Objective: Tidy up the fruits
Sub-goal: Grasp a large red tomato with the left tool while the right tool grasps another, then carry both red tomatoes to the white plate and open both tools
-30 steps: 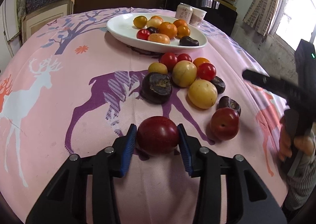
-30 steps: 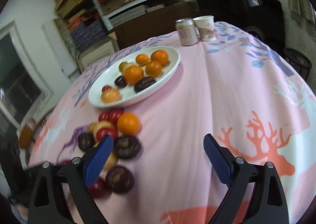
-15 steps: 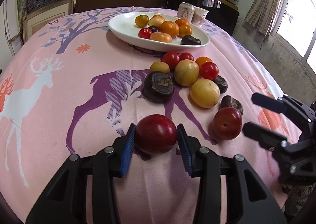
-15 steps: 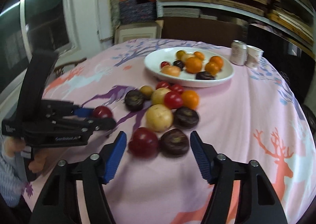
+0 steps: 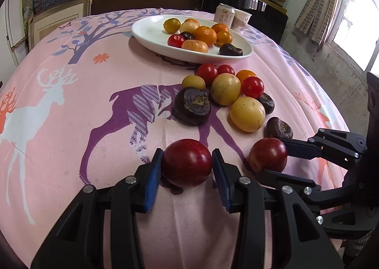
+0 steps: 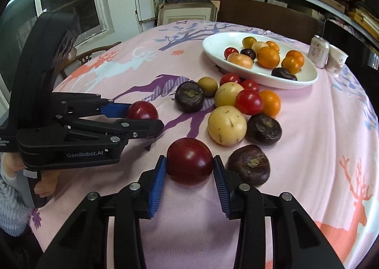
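Note:
My left gripper (image 5: 187, 164) is shut on a dark red plum (image 5: 187, 162) that rests on the pink cloth; it also shows in the right wrist view (image 6: 143, 110). My right gripper (image 6: 189, 169) has its pads against a second red plum (image 6: 189, 161), seen in the left wrist view (image 5: 268, 155) too. A loose pile of fruit (image 5: 225, 93) lies beyond both plums. A white oval plate (image 5: 151, 32) at the back holds oranges, a red tomato and dark fruit.
A drink can (image 5: 225, 16) and a paper cup (image 5: 241, 20) stand behind the plate. A dark fruit (image 6: 248, 164) lies right beside the right gripper's right finger. Shelves and boxes ring the round table; the cloth drops away at its edges.
My right gripper swung in from the right side of the table and closed around the second red plum. My left gripper kept hold of its plum and barely moved.

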`<state>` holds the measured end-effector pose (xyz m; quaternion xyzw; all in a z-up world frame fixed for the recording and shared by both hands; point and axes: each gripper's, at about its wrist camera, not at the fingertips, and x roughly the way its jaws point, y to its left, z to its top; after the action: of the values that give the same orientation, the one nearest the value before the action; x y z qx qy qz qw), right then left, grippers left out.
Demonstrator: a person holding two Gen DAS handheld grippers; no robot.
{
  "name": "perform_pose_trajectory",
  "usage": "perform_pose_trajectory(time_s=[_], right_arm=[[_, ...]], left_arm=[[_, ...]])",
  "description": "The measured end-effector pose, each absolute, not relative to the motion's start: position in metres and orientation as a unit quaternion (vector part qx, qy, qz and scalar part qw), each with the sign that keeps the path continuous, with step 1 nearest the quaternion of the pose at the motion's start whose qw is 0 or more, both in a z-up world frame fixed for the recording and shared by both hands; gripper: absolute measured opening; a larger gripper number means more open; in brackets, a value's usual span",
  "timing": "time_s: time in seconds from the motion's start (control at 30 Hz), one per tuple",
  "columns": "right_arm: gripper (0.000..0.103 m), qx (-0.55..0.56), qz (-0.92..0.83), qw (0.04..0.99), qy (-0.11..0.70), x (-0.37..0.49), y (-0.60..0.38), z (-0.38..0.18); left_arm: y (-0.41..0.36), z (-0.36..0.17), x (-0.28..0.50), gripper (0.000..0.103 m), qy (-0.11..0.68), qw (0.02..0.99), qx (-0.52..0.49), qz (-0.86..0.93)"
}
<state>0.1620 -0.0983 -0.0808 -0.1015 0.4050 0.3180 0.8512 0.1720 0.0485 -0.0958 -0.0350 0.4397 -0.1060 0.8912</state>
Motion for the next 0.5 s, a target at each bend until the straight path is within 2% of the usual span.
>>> perform_pose_trajectory(time_s=[0.1, 0.37, 0.5], right_arm=[[0.04, -0.077, 0.325, 0.849, 0.41, 0.166, -0.104, -0.082], [0.04, 0.014, 0.31, 0.864, 0.398, 0.182, -0.142, -0.071], [0.04, 0.036, 0.29, 0.879, 0.376, 0.205, -0.158, -0.045]], left_arm=[[0.049, -0.094, 0.172, 0.039, 0.436, 0.893, -0.038, -0.107], [0.05, -0.078, 0.173, 0.038, 0.405, 0.909, -0.033, -0.098], [0.052, -0.053, 0.197, 0.038, 0.388, 0.917, -0.028, -0.087]])
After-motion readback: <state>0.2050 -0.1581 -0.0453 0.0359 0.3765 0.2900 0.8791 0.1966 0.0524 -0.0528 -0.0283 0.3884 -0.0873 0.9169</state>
